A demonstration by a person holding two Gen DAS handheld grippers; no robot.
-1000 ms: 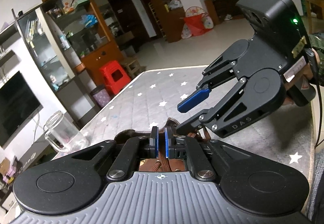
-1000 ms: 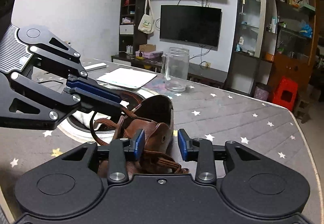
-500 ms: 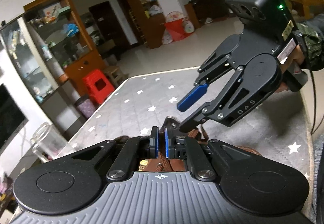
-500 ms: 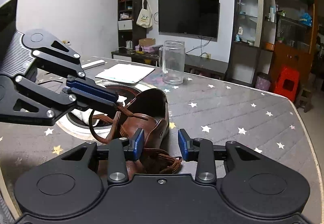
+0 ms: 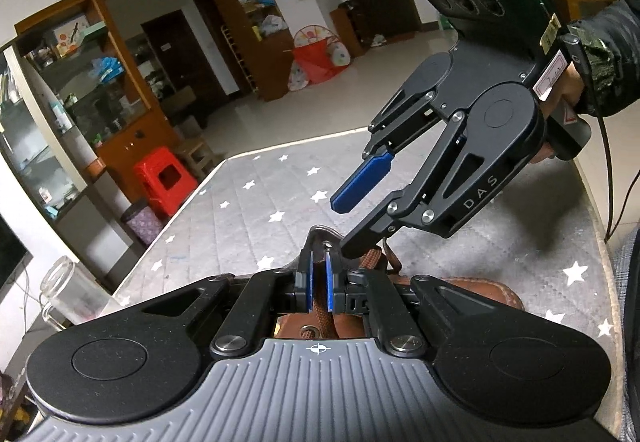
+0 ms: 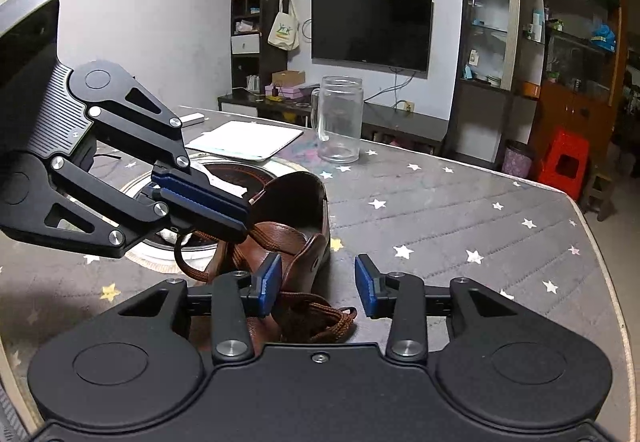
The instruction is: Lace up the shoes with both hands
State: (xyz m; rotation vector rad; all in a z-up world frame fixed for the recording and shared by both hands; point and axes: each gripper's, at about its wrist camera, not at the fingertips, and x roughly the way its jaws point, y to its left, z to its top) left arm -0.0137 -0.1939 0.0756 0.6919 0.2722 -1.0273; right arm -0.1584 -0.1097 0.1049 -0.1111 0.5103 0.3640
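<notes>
— While clamping the left gripper [image 5: 318,262] on the brown lace [image 5: 320,296], keeping the same tight pinch as a second ago, merely tipping down a touch toward the shoe [image 6: 296,242]. Agreed?

— Agreed. Pressed together on that strand, with no gap to speak of. And on the other side?

— Opening the right gripper [image 6: 318,282] at this very moment. Spreading wider than a second ago, pressing on nothing. Hovering over the loose lace end [image 6: 324,318], just beside the shoe's eyelet flap.

— So probably letting go, or making room for a fresh grab?

— Hard to say which. Judging by the layout, likely readying to take that loose end while holding the other strand firm.

— Whereabouts of the shoe?

— Lying on the starred table [image 6: 460,222], just under both grippers, with its open collar turned toward the glass mug [image 6: 340,122] farther back. Far from finished, by the look of it: untied, slack, nothing drawn snug yet.
</notes>
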